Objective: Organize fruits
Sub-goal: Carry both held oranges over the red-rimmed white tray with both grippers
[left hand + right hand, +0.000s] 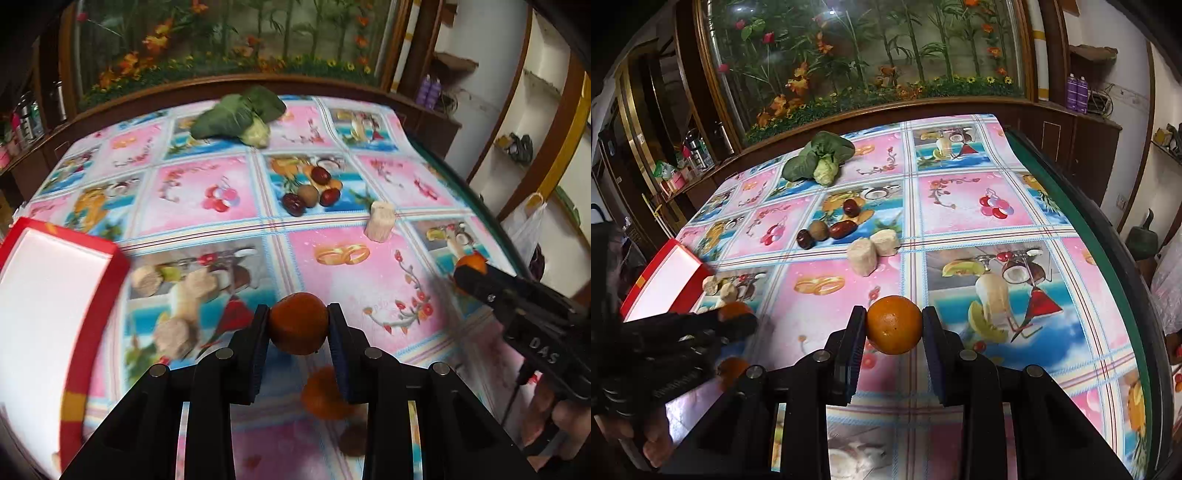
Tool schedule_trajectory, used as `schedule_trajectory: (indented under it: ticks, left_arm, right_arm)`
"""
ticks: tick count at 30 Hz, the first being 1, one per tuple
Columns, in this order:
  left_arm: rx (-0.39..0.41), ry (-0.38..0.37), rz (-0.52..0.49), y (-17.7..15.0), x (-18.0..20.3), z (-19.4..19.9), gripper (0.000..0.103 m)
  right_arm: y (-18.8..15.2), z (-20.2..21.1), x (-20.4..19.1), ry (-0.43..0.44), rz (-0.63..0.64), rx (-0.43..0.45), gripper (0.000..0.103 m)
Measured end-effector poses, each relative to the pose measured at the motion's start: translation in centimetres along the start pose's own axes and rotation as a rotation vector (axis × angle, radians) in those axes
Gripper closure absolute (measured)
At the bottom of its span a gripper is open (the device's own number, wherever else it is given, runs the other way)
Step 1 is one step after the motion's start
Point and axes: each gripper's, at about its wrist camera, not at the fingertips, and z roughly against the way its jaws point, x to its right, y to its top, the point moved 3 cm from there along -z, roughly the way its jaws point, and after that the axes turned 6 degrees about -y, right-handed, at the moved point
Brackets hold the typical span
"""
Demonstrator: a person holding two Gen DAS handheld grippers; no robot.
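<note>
My left gripper (298, 325) is shut on an orange (298, 322) and holds it above the table; it also shows in the right wrist view (735, 321). My right gripper (894, 326) is shut on another orange (894, 325); it also shows in the left wrist view (470, 273). A third orange (325, 395) lies on the cloth under the left gripper. The red tray with a white inside (85, 321) stands at the left. Three dark red dates (842, 229) and a kiwi (818, 229) lie mid-table.
A leafy green vegetable (816, 157) lies at the far side. Two pale cut stalk pieces (873, 249) lie near the dates. Ginger pieces (192, 291) lie beside the tray. The table's right edge (1108, 258) drops off; a wooden cabinet runs along the back.
</note>
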Motion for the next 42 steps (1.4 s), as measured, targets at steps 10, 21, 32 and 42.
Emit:
schedule_trajectory:
  ticks: [10, 21, 32, 42]
  left_arm:
    - [0.064, 0.011, 0.071, -3.8, -2.3, 7.2, 0.074]
    - [0.116, 0.034, 0.15, -6.5, -5.8, 12.7, 0.074]
    - [0.158, 0.114, 0.237, -8.4, -10.4, 16.8, 0.074]
    - [0.184, 0.188, 0.318, -9.0, -14.3, 18.7, 0.074]
  right_arm:
    - [-1.5, 3.5, -3.3, 0.004, 0.042, 0.021, 0.072]
    - [-3.4, 5.5, -6.5, 0.01, 0.082, 0.019, 0.072]
    - [-3.6, 6.2, -11.9, 0.075, 0.157, 0.03, 0.072]
    - [-2.9, 5.8, -17.5, 0.15, 0.238, 0.036, 0.072]
